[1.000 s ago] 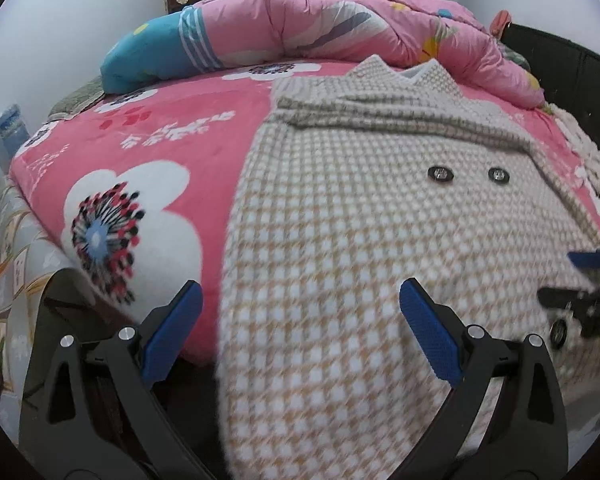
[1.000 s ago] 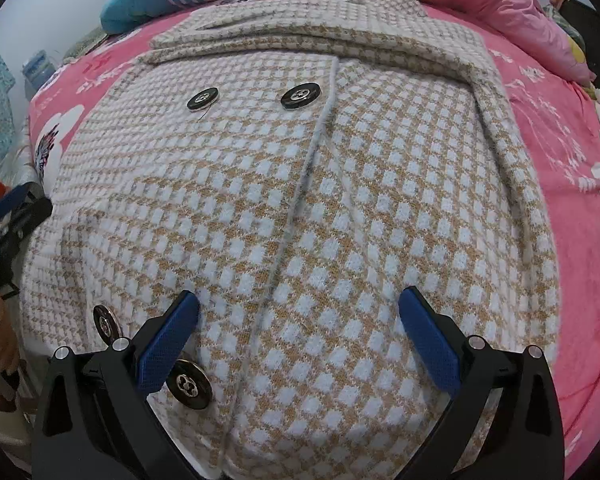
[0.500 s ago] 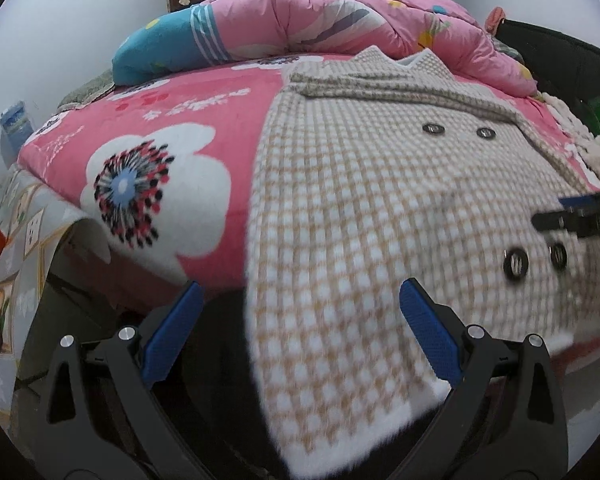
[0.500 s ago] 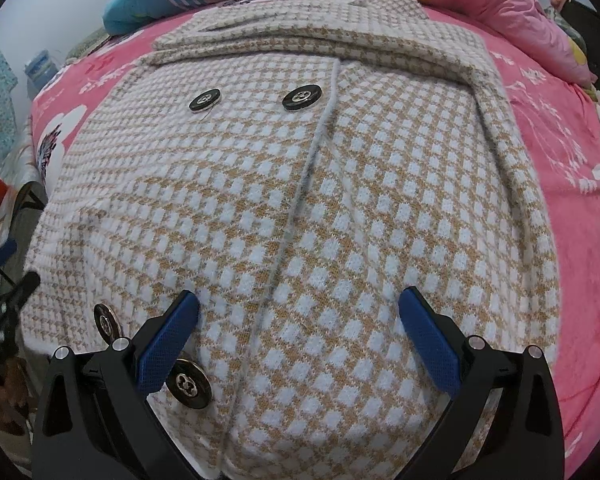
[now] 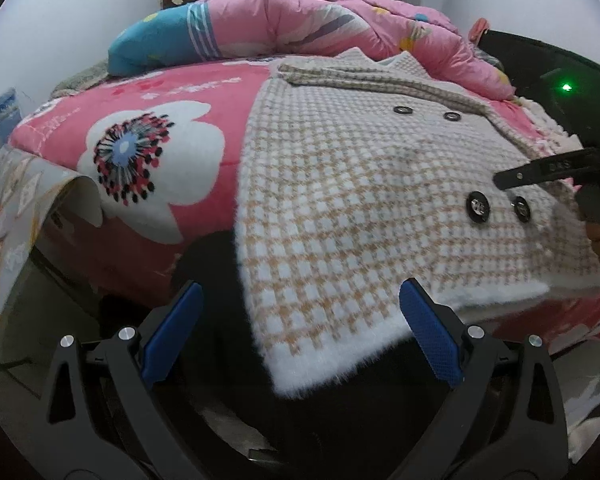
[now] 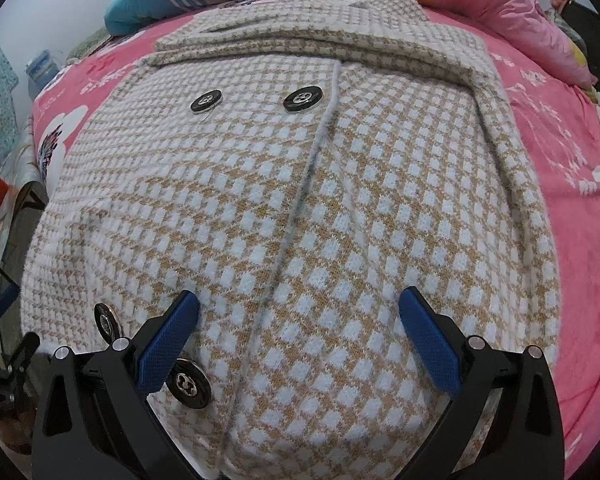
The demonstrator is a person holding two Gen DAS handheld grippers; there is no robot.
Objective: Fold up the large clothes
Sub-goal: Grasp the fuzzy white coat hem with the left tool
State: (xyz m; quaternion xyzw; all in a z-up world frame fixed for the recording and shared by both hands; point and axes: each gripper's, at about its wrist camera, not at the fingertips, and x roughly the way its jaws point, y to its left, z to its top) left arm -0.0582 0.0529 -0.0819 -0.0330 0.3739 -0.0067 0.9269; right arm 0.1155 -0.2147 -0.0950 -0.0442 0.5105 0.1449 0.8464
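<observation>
Both pairs of fingers stand wide apart and hold nothing: our left gripper [image 5: 300,334] hangs off the bed's edge, just short of the coat's [image 5: 372,184] lower left corner, and our right gripper [image 6: 300,336] hovers over its hem beside two black buttons [image 6: 189,385]. We see the checked tan-and-white coat lying flat, front up, on the pink flowered blanket [image 5: 152,152], collar toward the pink quilt [image 5: 320,20] bunched at the far side, hem overhanging the near edge.

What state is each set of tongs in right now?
Left tongs: open, holding nothing, near the coat hem.
Right tongs: open, holding nothing, over the coat.
</observation>
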